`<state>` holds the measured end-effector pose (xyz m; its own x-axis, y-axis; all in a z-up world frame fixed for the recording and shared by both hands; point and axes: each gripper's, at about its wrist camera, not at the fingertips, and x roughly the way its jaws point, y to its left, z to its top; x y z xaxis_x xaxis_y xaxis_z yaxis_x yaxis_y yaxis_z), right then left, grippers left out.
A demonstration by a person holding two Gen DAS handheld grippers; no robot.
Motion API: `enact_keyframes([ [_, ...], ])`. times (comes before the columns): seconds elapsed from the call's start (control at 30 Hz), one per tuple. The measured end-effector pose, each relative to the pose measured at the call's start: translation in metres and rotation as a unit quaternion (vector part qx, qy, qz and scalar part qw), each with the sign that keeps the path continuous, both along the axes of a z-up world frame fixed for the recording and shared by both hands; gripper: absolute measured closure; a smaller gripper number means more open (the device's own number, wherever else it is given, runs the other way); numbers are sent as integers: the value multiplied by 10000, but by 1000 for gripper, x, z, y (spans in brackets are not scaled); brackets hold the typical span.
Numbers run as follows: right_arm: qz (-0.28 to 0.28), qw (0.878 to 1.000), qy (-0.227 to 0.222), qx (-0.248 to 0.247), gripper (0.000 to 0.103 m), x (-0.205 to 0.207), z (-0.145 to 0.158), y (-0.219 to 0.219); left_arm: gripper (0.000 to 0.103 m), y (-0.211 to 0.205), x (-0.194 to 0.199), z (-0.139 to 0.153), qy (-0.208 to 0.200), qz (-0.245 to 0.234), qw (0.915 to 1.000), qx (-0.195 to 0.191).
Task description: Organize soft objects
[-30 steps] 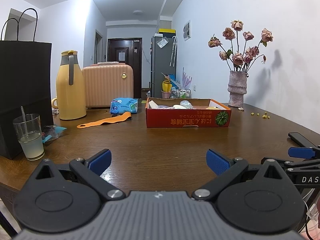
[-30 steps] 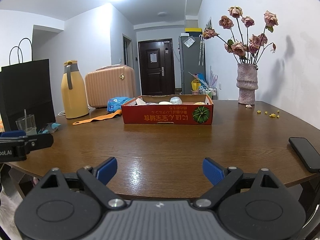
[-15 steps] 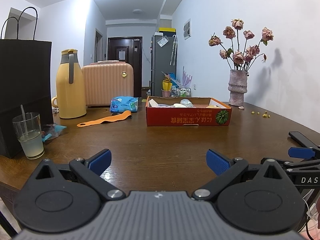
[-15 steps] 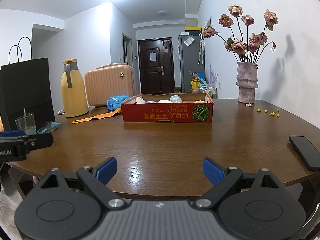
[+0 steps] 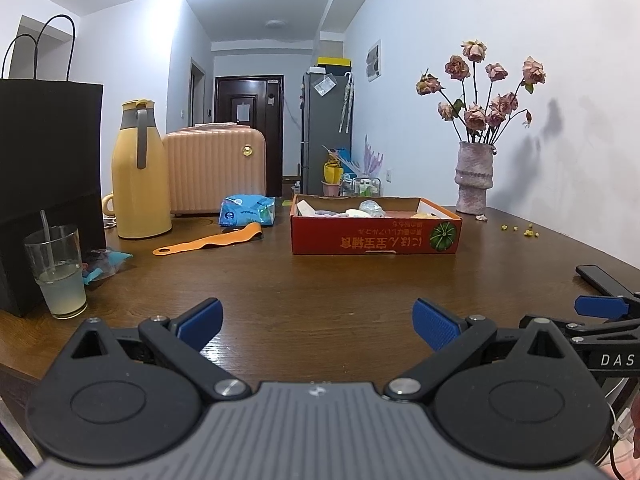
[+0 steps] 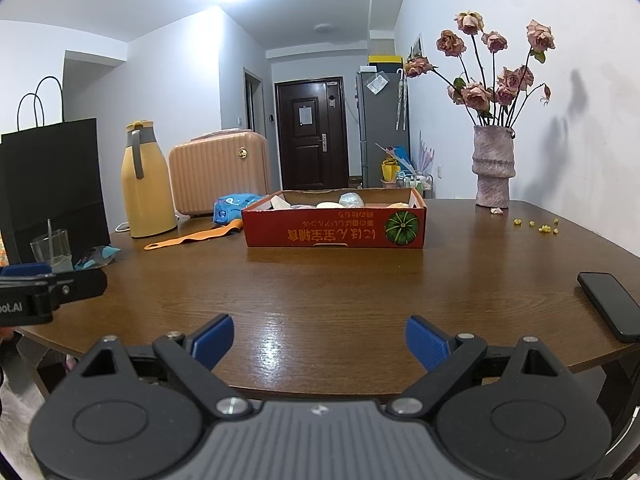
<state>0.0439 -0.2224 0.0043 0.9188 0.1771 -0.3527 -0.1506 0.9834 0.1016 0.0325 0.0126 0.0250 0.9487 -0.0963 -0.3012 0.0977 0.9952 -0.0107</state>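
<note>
Both the left tongs (image 5: 316, 320) and the right tongs (image 6: 318, 340) are spread wide, empty. Risk: a careless reach tips the glass (image 5: 56, 270) or shoves the box (image 6: 334, 222).

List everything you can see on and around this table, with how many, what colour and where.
cardboard box: one, red, table centre, small pale soft items inside
strap: one, orange, flat, left of box
wipes pack: one, blue, behind strap
thermos jug: one, yellow, far left
small suitcase: one, peach, behind jug
paper bag: one, black, left edge
glass: one, clear, cloudy drink, before bag
vase: one, grey-pink, dried roses, far right
phone: one, black, right edge
table: one, brown wood
left gripper: open, empty, near edge
right gripper: open, empty, near edge
</note>
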Motion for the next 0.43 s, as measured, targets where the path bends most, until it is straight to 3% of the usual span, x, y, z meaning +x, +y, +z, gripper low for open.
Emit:
enact_keyframes([
  [0.43, 1, 10000, 0, 2, 10, 0, 0, 0, 0, -1, -2, 0, 2, -61, 10000, -11],
])
